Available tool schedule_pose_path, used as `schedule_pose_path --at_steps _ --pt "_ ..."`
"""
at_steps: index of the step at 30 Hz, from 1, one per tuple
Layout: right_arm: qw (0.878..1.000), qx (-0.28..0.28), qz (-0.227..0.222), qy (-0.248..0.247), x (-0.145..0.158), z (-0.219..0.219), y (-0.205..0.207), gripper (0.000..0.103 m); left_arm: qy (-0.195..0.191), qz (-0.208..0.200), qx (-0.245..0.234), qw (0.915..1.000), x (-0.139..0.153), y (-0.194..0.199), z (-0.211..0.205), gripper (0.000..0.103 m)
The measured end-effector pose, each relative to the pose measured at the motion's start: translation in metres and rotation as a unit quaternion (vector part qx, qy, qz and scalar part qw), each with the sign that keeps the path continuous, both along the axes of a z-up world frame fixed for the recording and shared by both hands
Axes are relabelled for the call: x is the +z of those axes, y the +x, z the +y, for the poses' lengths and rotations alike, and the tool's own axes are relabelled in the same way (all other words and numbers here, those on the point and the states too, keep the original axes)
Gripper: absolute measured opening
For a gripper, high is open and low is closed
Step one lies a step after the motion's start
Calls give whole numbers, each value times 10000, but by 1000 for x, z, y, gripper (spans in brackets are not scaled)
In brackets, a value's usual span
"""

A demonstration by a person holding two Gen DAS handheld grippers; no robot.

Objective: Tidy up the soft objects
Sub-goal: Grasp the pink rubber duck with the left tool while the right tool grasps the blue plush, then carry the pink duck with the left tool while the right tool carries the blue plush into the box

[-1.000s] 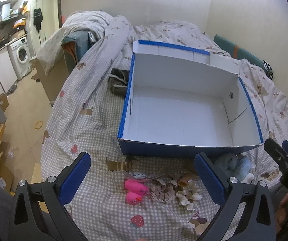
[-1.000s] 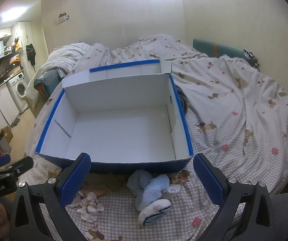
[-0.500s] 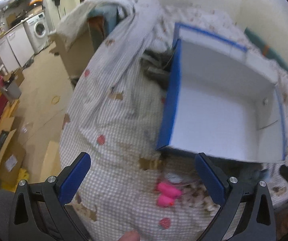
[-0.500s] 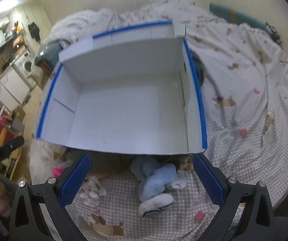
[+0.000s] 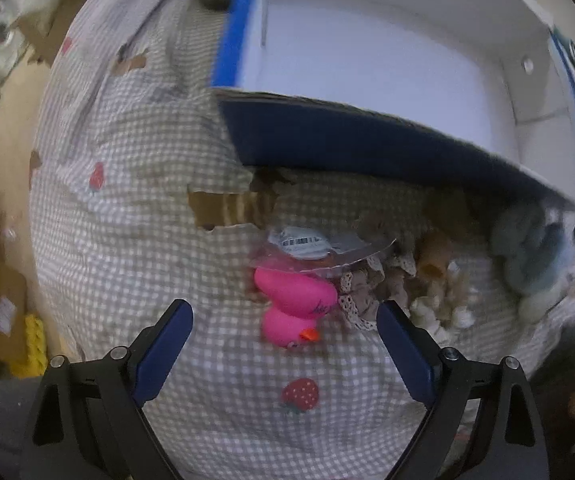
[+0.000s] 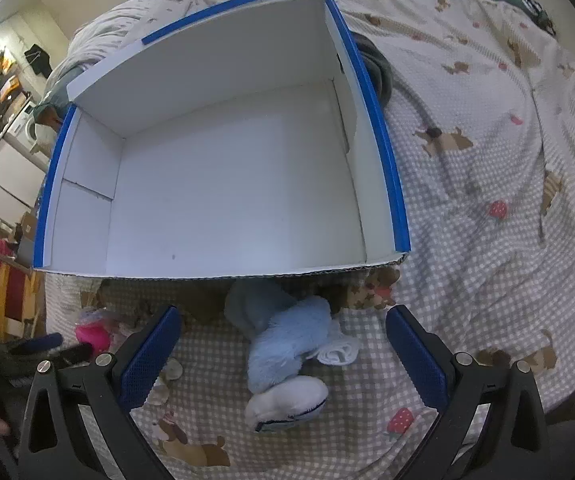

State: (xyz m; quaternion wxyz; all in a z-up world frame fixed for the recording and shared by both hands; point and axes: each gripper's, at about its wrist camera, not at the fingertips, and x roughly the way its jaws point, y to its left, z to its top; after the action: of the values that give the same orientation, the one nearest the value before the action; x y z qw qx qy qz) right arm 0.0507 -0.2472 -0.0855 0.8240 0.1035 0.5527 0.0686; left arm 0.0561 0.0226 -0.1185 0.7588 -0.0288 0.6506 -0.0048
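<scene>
Both tongs spread wide over soft toys on the bed

The left tongs (image 5: 283,322), released, framed the pink toy (image 5: 293,308); the right tongs (image 6: 281,332), released, framed the blue plush (image 6: 283,344). Both toys lay on the checked bedspread (image 6: 467,240) just beside the white box's (image 6: 227,184) near wall.

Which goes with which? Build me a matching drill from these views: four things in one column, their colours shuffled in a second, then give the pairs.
Things:
1. plush toy
2. rubber ducks
3. box rim
4. lace-trimmed cloth

Colours:
A. pink
B. brownish
C. light blue
D. bright blue

Pairs: 1-C, 2-A, 3-D, 4-B
</scene>
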Motion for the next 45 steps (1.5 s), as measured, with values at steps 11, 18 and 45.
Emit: schedule_pose_path --at_steps 11,18,45 --pt "9923 -98 1040 659 -38 -14 4 103 -308 176 78 9993 -19 4 -5 45" --pt "9930 327 1106 252 -47 13 2 103 -439 342 120 9984 -34 2 5 34" --pt "9951 939 1 295 5 31 -53 29 -656 -148 339 9972 36 -85 29 26"
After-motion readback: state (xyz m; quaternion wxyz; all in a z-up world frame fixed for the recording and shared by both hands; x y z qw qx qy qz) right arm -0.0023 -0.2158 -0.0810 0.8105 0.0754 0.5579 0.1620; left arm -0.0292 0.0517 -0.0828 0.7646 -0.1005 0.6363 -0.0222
